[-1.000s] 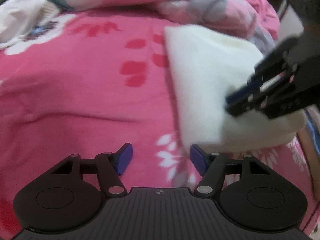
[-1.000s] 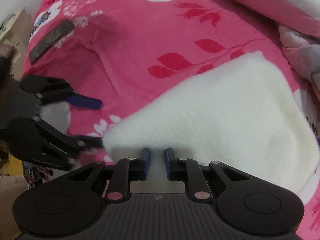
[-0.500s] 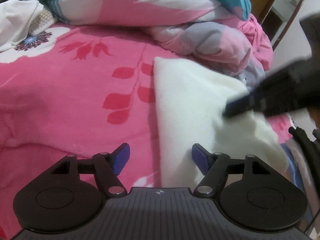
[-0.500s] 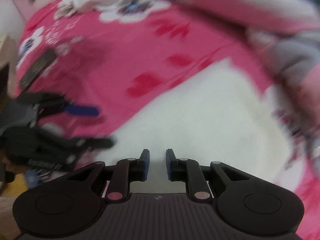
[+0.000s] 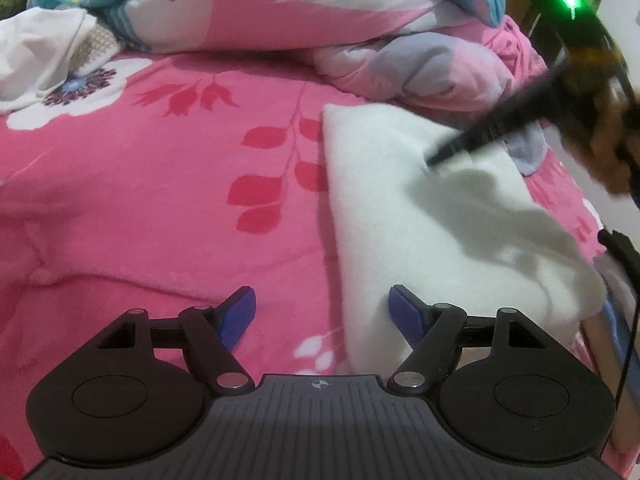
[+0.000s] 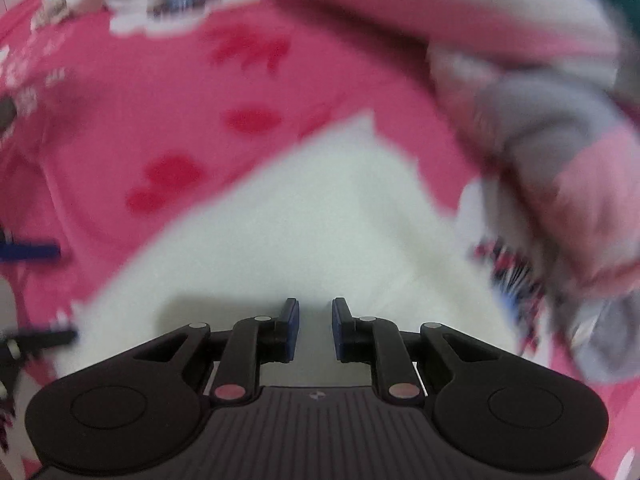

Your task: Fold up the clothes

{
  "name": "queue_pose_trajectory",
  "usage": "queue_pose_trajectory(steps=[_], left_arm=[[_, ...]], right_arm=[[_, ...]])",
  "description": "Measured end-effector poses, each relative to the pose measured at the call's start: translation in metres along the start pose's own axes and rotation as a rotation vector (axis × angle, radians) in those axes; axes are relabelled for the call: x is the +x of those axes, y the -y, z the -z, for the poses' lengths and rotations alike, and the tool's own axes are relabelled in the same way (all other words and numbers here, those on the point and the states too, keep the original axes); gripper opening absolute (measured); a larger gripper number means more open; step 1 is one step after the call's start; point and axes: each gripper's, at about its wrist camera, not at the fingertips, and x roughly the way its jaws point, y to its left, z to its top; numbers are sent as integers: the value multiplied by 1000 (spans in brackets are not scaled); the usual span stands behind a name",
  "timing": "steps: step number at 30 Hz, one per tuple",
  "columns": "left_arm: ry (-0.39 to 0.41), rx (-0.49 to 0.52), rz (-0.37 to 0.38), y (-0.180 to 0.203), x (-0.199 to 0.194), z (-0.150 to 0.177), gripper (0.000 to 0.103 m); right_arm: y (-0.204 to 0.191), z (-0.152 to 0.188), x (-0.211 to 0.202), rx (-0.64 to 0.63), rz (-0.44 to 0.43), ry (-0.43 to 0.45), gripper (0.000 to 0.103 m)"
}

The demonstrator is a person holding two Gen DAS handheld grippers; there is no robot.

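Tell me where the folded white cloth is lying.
The white cloth lies on the pink floral bedsheet, right of centre in the left wrist view, just below the bunched quilt.

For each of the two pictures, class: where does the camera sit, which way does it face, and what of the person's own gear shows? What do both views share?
Left wrist: sits on the left gripper, facing down over the pink bedspread; its open fingers show, plus the blurred right gripper.
Right wrist: sits on the right gripper, facing steeply down at the white cloth; its nearly closed fingers show.
Shared: white cloth, bedspread, bunched quilt.
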Motion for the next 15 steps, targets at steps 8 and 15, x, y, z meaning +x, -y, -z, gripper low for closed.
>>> queue_pose_trajectory(steps=[8, 15], left_arm=[[-49, 39, -65, -3, 5, 6, 73], [-95, 141, -91, -3, 1, 24, 62]], right_arm=[[24, -8, 71, 127, -39, 13, 16], [11, -49, 38, 86, 19, 33, 17]])
